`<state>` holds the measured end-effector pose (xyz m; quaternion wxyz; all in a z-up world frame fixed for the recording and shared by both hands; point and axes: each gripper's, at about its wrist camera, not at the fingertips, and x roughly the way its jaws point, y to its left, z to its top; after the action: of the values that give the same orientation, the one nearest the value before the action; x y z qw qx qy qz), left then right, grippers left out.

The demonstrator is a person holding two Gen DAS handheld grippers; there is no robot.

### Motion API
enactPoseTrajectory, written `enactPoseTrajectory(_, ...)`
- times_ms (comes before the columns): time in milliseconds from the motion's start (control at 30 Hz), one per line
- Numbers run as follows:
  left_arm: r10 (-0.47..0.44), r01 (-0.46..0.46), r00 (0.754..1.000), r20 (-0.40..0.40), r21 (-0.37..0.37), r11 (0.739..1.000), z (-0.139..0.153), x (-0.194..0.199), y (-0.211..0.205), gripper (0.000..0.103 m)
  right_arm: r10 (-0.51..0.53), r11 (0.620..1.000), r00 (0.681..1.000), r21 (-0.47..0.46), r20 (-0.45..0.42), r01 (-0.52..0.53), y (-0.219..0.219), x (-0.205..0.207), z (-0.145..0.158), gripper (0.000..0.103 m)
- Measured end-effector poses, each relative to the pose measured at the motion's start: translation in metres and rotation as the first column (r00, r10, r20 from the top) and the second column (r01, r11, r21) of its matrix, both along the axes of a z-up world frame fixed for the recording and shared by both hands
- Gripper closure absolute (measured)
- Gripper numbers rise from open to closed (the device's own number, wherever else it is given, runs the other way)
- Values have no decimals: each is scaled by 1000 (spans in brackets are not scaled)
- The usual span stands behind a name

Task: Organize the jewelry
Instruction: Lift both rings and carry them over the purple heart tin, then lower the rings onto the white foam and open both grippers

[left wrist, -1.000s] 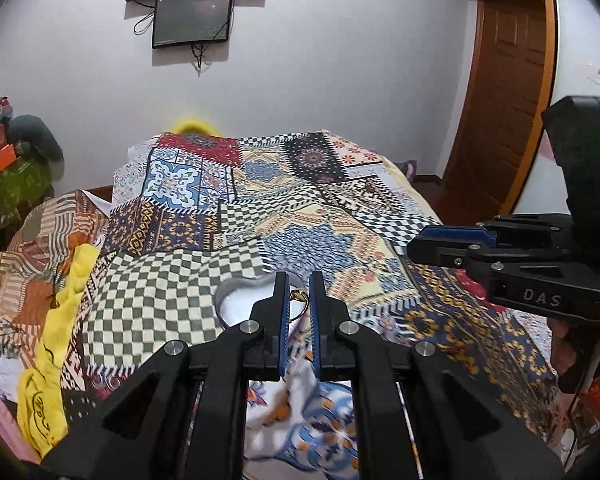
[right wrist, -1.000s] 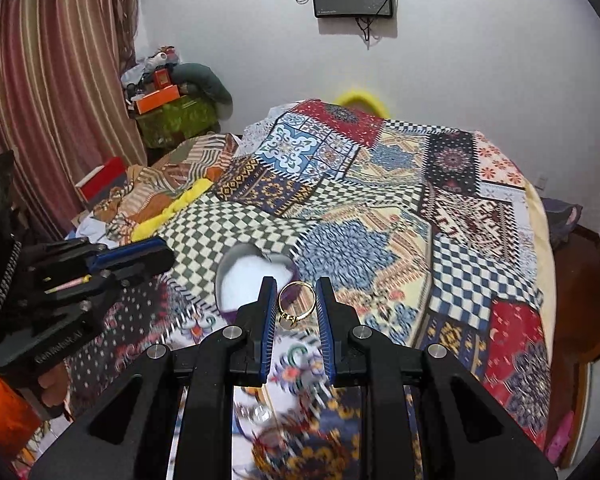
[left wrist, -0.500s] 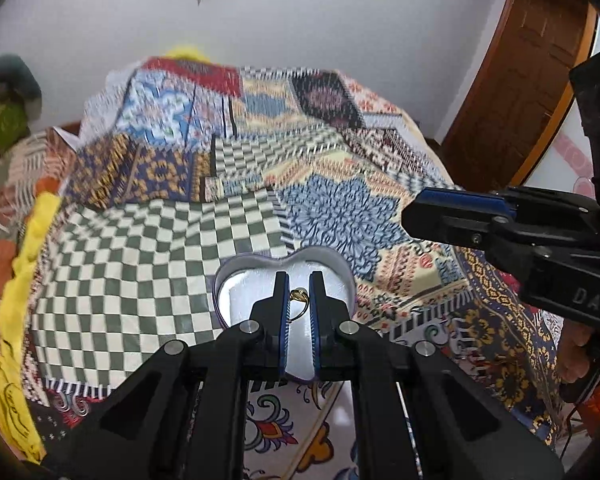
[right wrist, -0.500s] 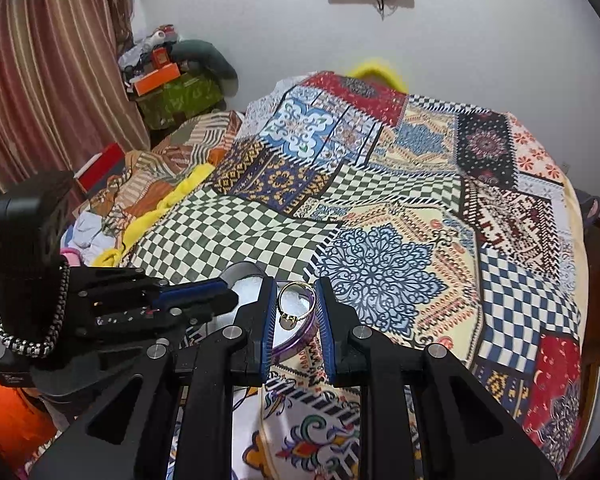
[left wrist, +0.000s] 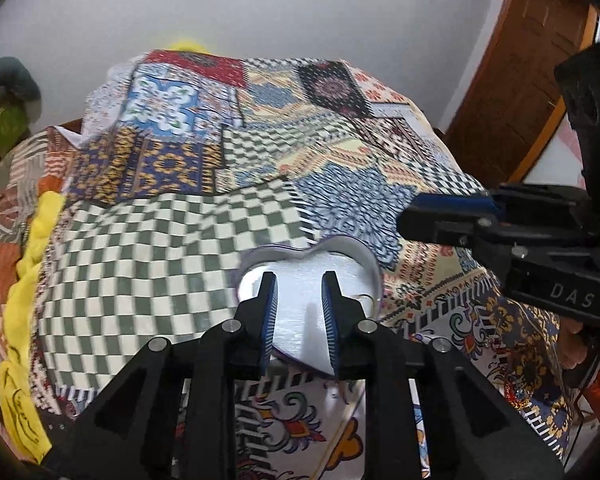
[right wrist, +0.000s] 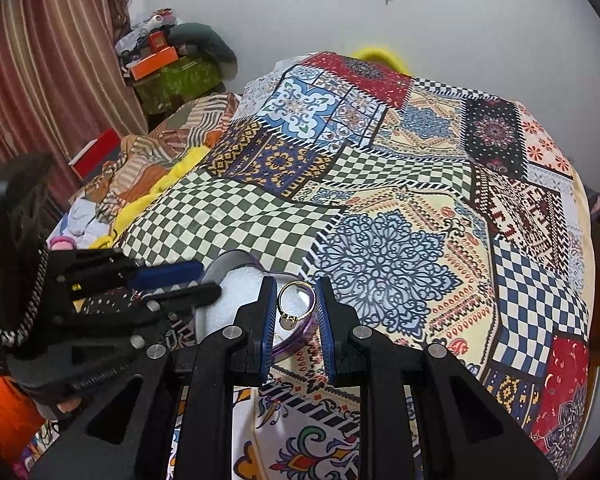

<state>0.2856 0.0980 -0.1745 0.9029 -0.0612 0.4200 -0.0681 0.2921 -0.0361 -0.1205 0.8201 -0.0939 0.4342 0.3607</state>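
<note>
A heart-shaped tin with a white floor lies on the patchwork bedspread. My left gripper hangs just over it with its jaws opening and nothing between the pads. A faint thin loop, blurred, rests on the tin's floor beside the right finger. My right gripper is shut on a gold ring, held upright between the blue pads above the tin's purple rim. The left gripper reaches over the tin from the left in the right wrist view. The right gripper shows at the right edge of the left wrist view.
The patchwork bedspread covers the whole bed. A yellow cloth and crumpled clothes lie along its left side. A wooden door stands at the right, a striped curtain and piled boxes at the left.
Both grippers came forward and down to the heart-shaped tin. The left gripper, shut on a small gold ring before, has opened and no longer holds it. The right keeps its ring.
</note>
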Motion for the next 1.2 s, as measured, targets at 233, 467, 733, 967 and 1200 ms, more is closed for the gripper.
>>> enactPoseTrajectory(233, 65, -68, 997, 46, 55, 996, 15, -17, 21, 73, 59, 997, 998, -46, -39, -61, 23, -3, -14, 85)
enactPoseTrajectory(467, 104, -107, 994, 44, 68, 992, 13, -25, 38, 68, 98, 990, 990, -90, -97, -107, 43, -6, -32, 85)
enactPoseTrajectory(733, 92, -93, 996, 22, 79, 993, 7, -27, 37, 68, 101, 987, 986, -114, -135, -117, 49, -5, -34, 82)
enactPoseTrajectory(967, 66, -66, 998, 9, 77, 995, 8, -31, 28, 68, 82, 989, 992, -115, -91, -92, 35, -11, -17, 81)
enactPoseTrajectory(1200, 36, -36, 999, 6, 78, 996, 12, -38, 8, 68, 48, 992, 999, -118, -20, -50, 2, -25, 4, 65)
